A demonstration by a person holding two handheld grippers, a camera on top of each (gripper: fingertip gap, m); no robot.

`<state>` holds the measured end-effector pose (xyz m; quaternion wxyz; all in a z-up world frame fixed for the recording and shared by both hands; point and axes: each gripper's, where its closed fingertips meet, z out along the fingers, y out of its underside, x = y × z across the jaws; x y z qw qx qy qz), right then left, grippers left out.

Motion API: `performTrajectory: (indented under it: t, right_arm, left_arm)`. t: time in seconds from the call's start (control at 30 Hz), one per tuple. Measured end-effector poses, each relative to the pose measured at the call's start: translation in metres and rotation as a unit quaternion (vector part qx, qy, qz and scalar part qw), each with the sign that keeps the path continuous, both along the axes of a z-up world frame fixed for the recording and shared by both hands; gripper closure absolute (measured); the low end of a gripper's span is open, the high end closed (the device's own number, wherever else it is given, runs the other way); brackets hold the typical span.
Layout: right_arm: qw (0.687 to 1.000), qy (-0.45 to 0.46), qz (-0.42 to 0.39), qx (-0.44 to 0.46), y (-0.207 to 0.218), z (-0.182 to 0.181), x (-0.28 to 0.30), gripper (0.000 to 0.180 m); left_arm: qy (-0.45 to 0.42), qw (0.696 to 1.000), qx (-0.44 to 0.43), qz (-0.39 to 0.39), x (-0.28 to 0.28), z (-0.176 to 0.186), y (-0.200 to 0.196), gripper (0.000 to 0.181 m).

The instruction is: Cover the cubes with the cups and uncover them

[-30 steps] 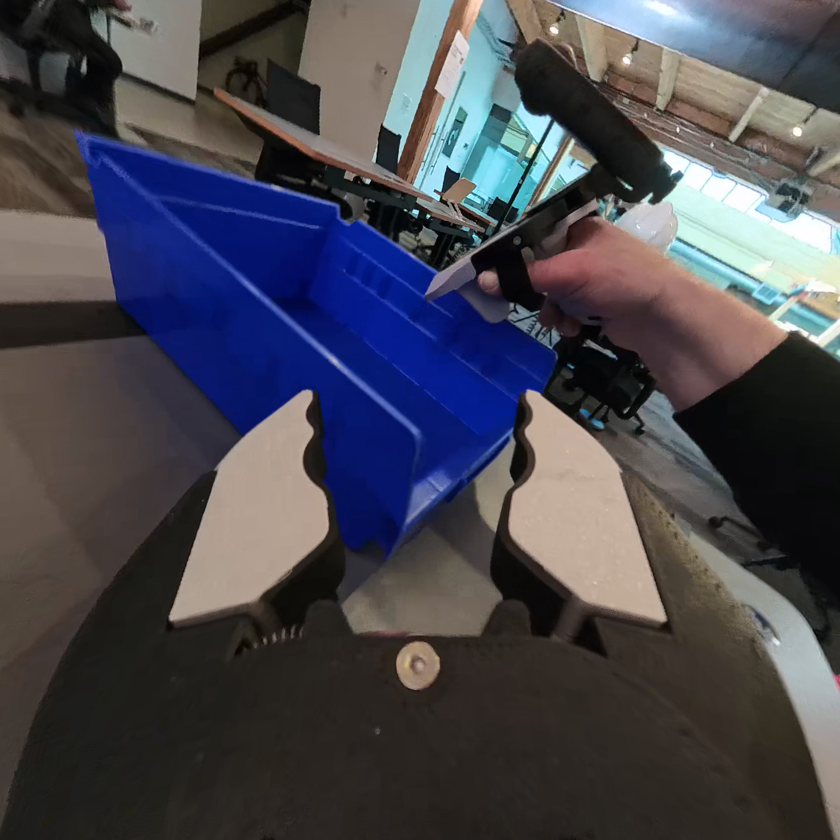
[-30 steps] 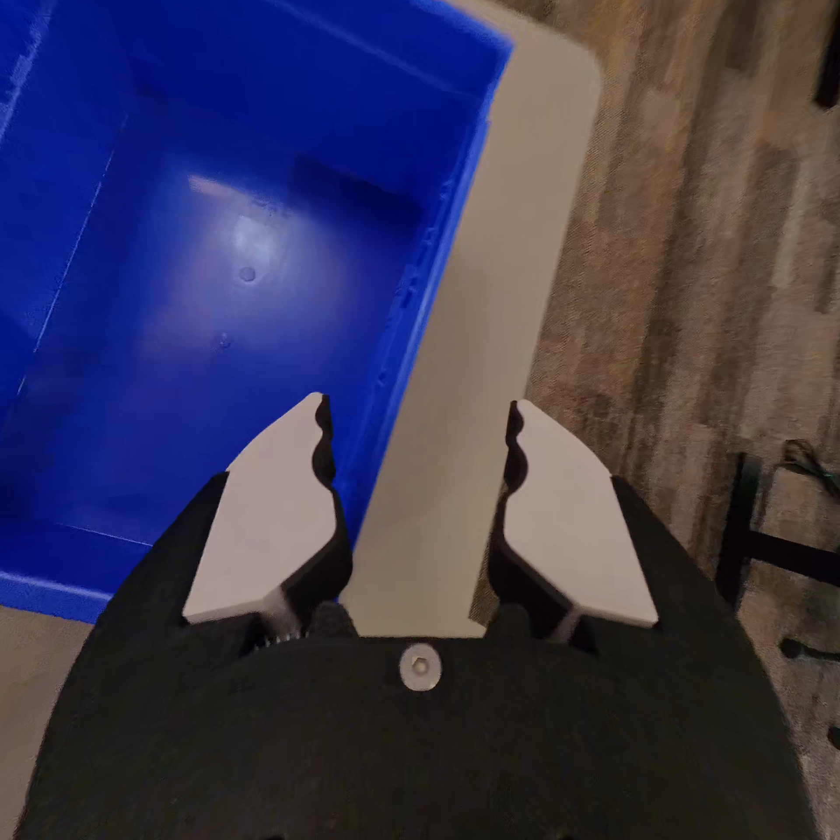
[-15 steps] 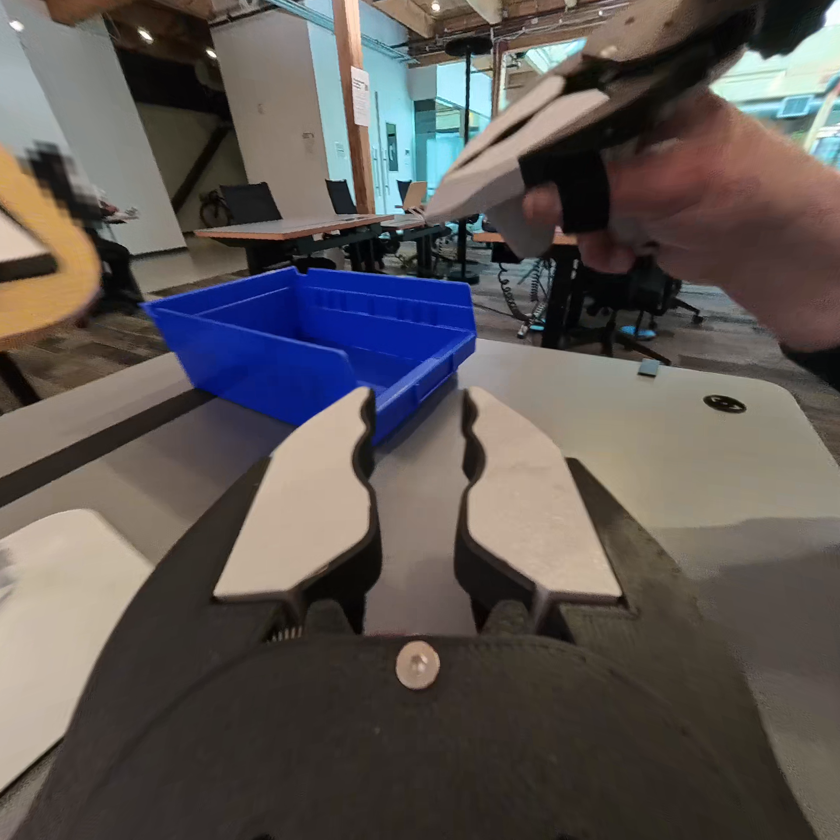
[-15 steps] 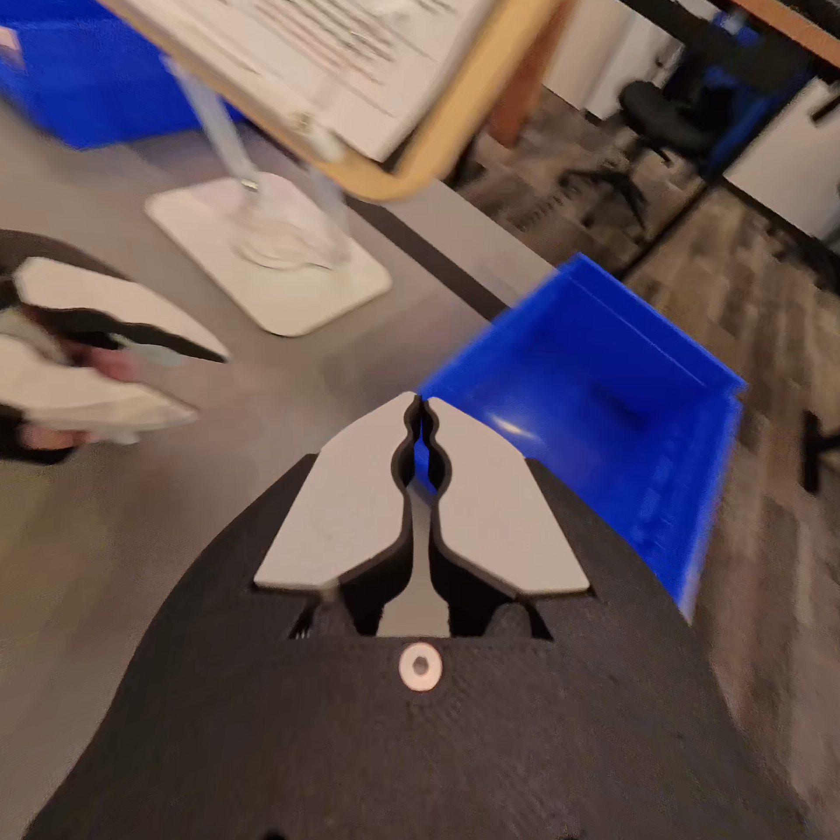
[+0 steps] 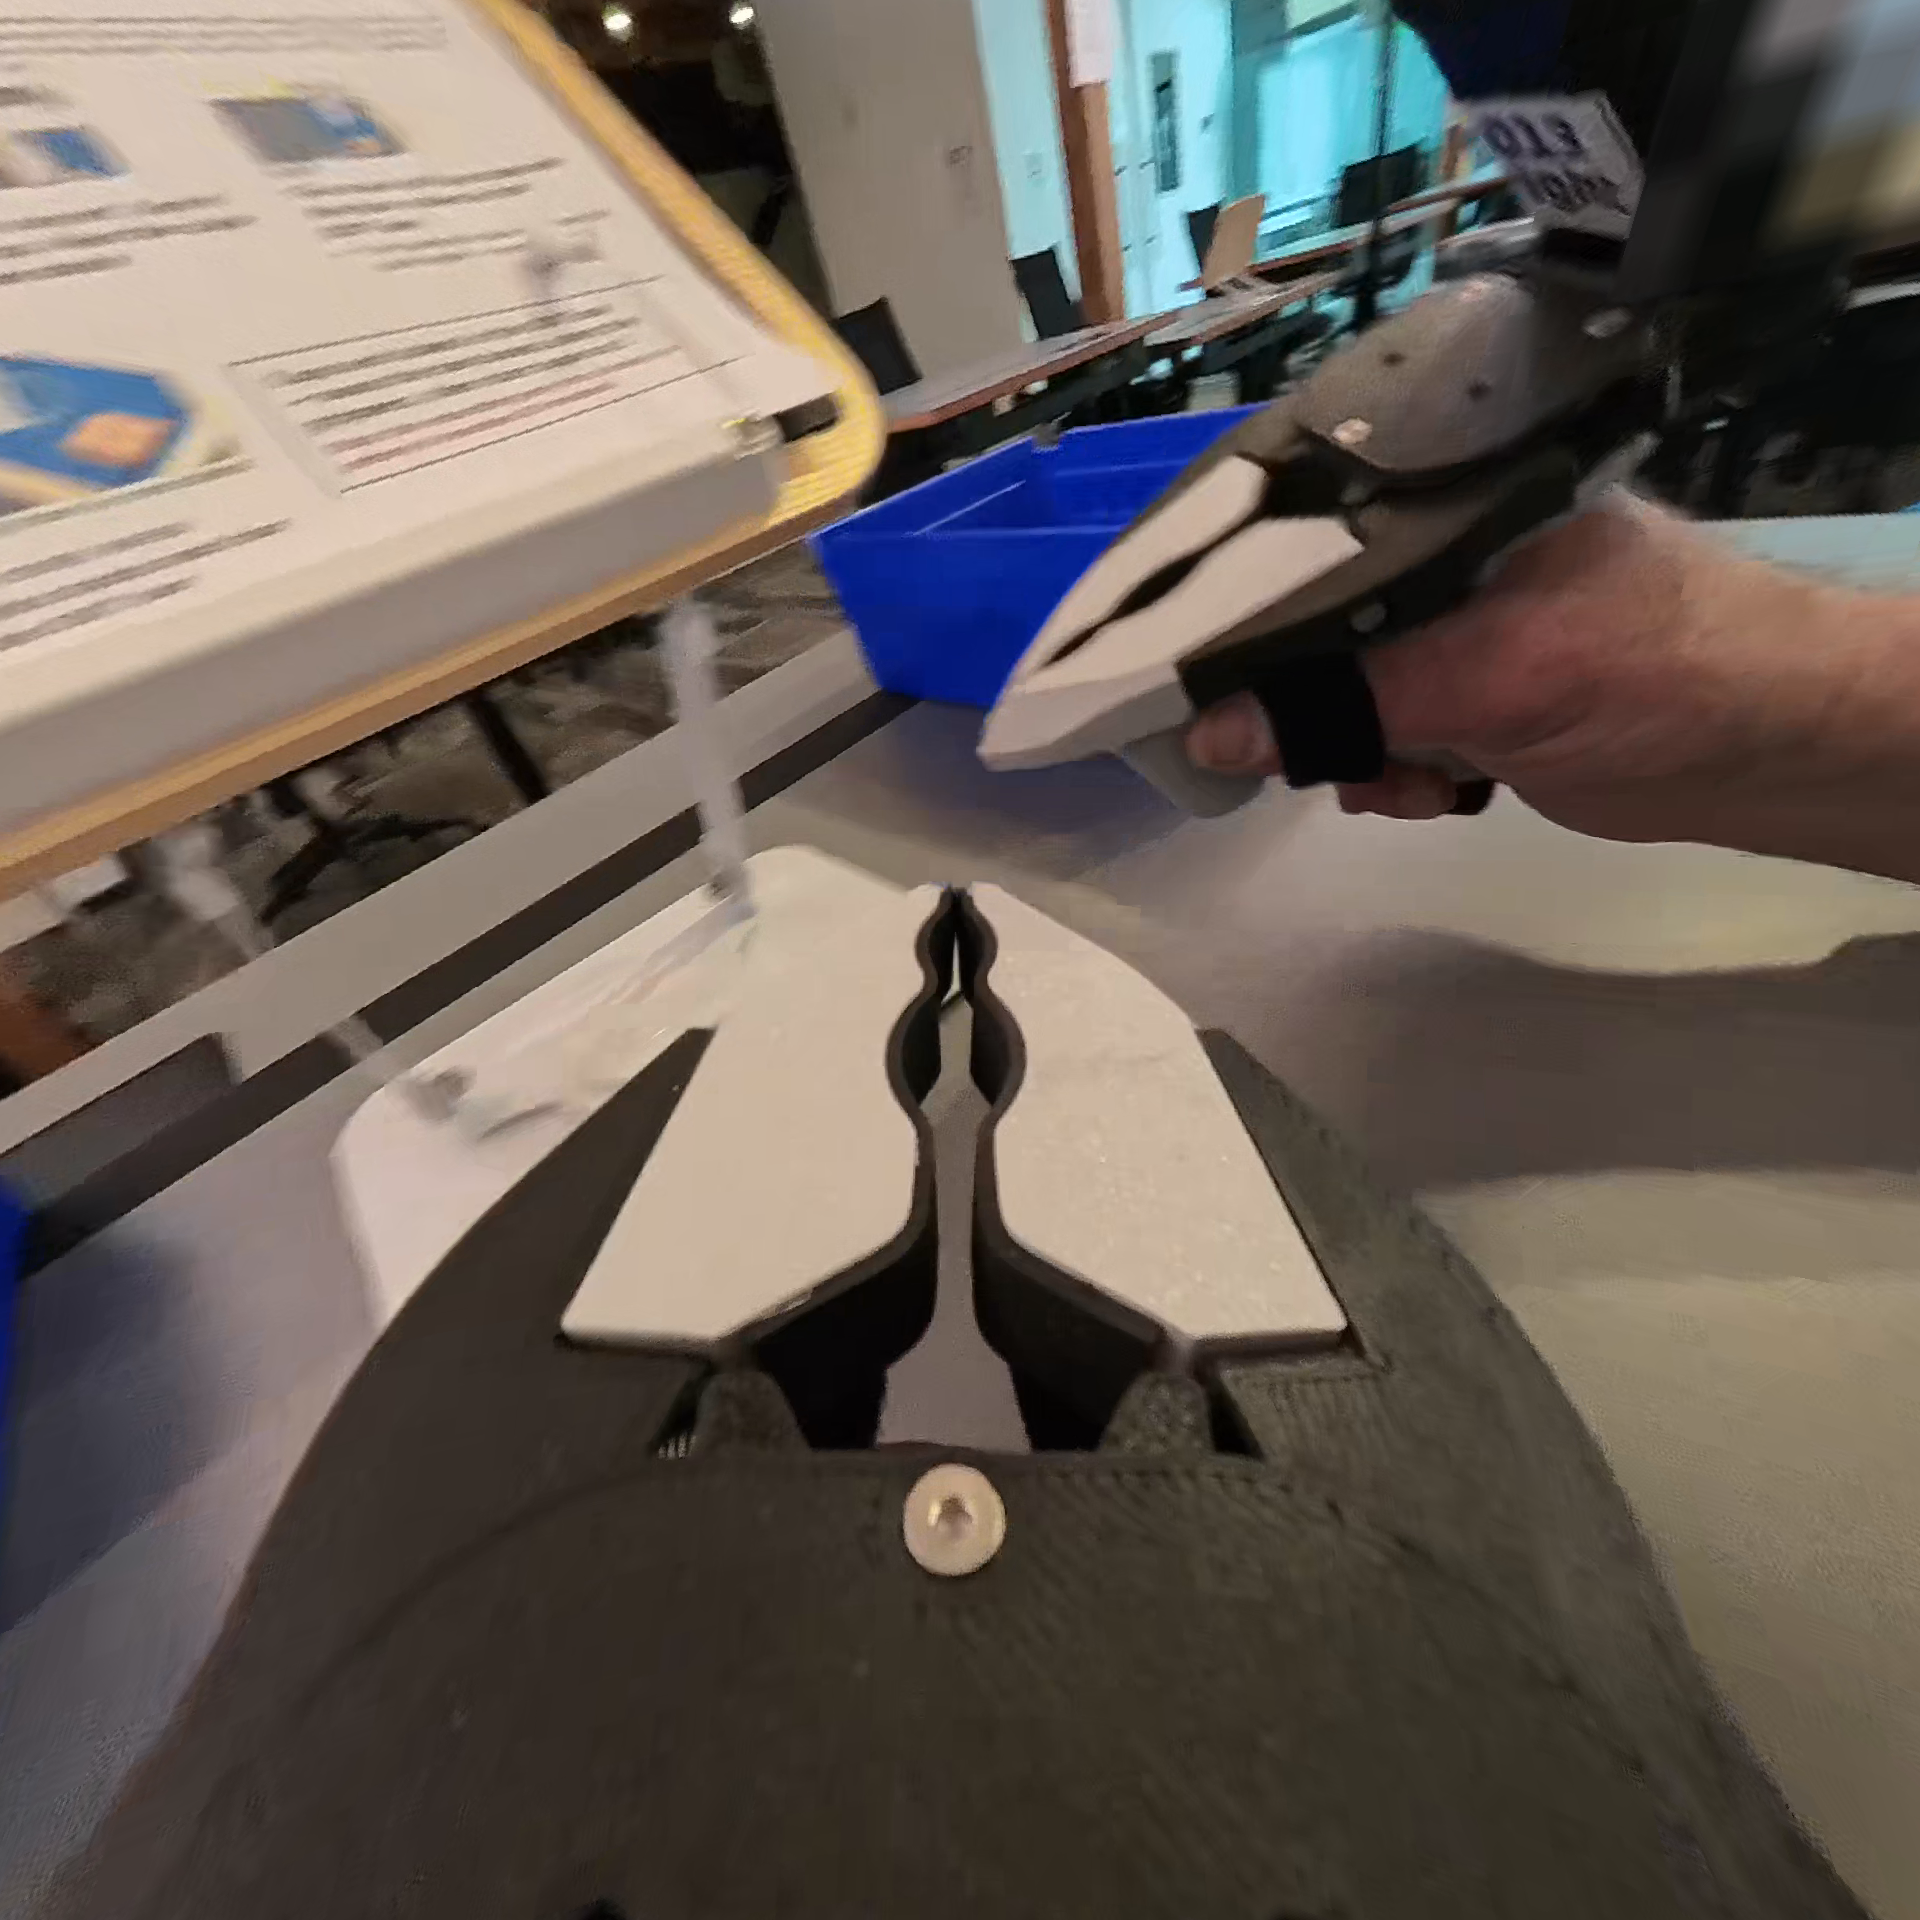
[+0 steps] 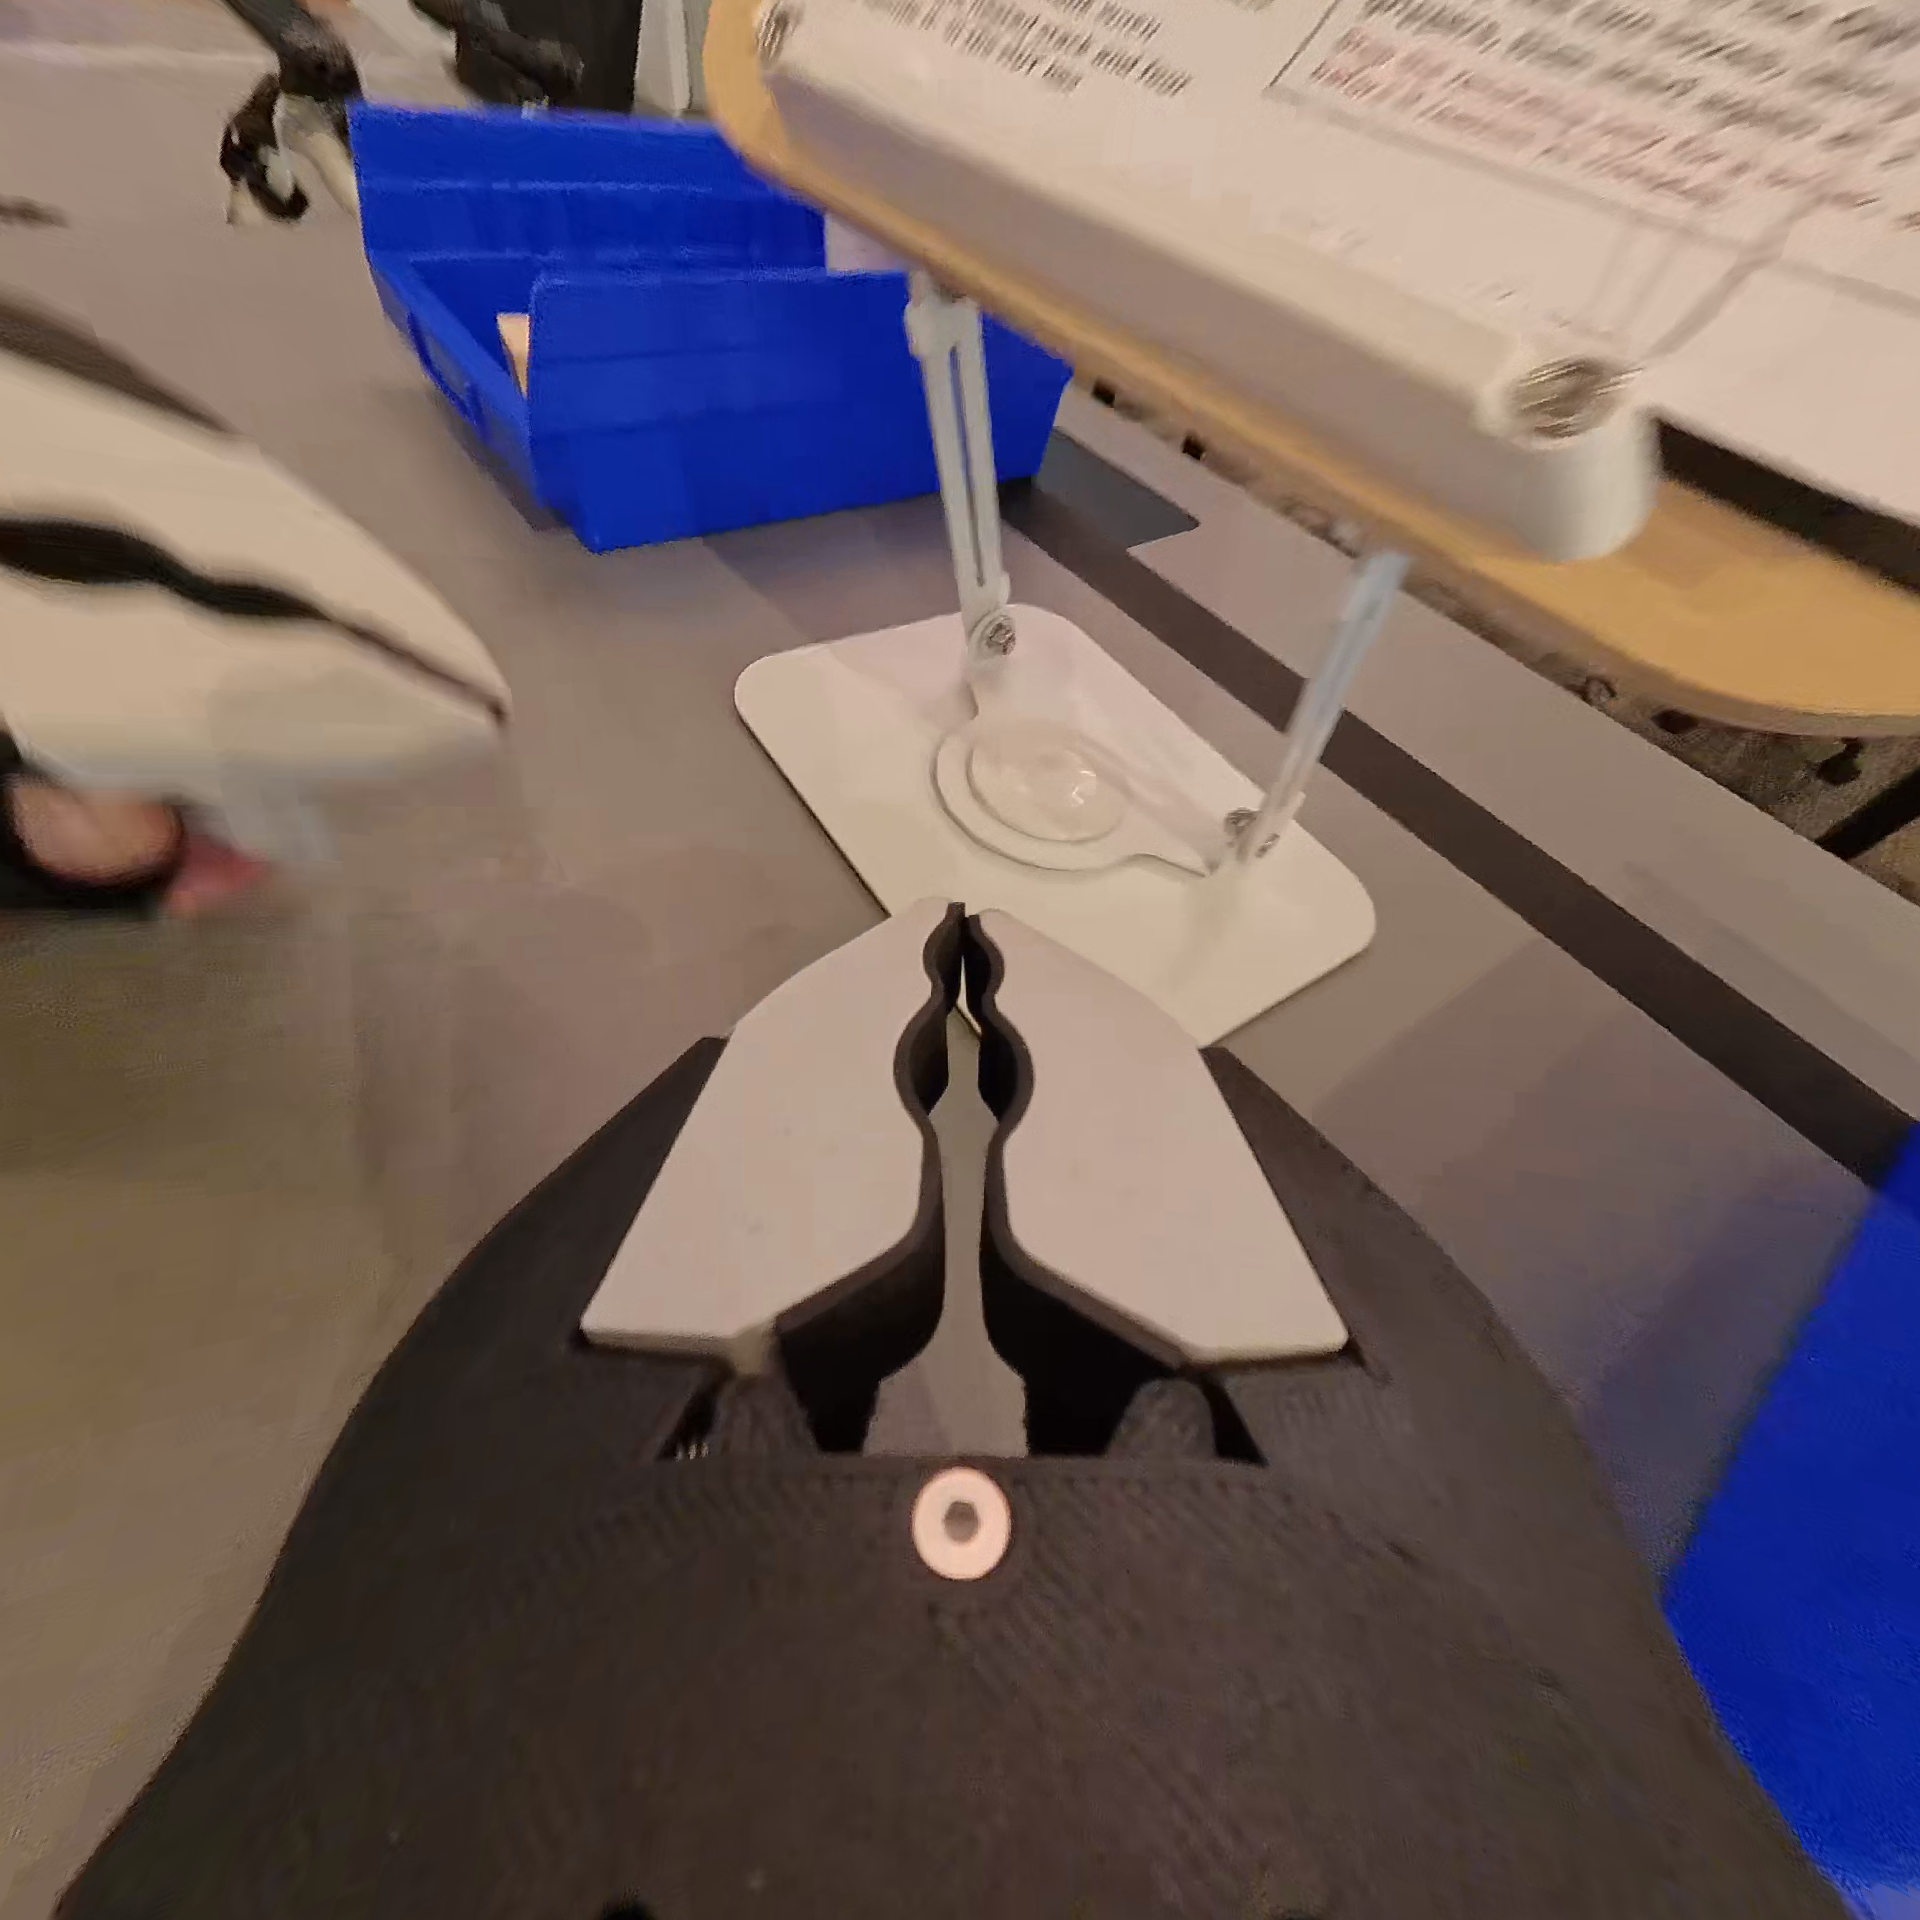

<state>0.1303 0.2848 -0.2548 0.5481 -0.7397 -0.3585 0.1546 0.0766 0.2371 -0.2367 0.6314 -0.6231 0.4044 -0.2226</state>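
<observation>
No cups or cubes show in either view. My left gripper (image 5: 956,902) is shut and empty, held low over the grey table (image 5: 1558,1039). My right gripper (image 6: 961,920) is shut and empty, pointing at the white base (image 6: 1288,935) of a document stand. The right gripper also shows in the left wrist view (image 5: 1023,707), held by a hand at the right, in front of a blue bin (image 5: 935,582). The left gripper shows blurred at the left edge of the right wrist view (image 6: 457,686).
A board with printed pages (image 5: 312,364) on a clear-legged stand hangs over the table's middle; it also shows in the right wrist view (image 6: 1351,208). A second blue bin (image 6: 675,416) holding something pale stands behind it. Another blue edge (image 6: 1808,1455) is at the right. Office desks lie beyond.
Both grippers have closed from wide open and swung away from the empty blue bin toward the document stand in the middle of the table.
</observation>
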Motion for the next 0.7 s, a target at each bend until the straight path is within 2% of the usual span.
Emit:
performTrajectory:
  t: [0.13,0.27,0.43,0.53,0.7]
  right_arm:
    - [0.998,-0.045,0.036,0.012,-0.004,-0.023,-0.022,0.180]
    - [0.996,-0.067,0.064,0.009,-0.013,-0.036,-0.029,0.180]
    - [0.992,-0.093,0.080,0.003,-0.019,-0.047,-0.024,0.180]
    - [0.991,-0.100,0.085,0.001,-0.020,-0.050,-0.016,0.180]
    - [0.993,-0.075,0.091,-0.021,-0.021,-0.049,-0.009,0.180]
  left_arm:
    - [0.006,0.994,0.005,0.111,-0.091,0.011,0.029,0.181]
    - [0.015,0.966,0.021,0.258,-0.208,0.037,0.067,0.181]
    - [0.050,0.929,-0.044,0.365,-0.310,0.034,0.114,0.167]
    - [0.056,0.921,-0.100,0.373,-0.334,0.024,0.137,0.147]
    - [0.112,0.901,-0.221,0.357,-0.342,-0.012,0.162,0.130]
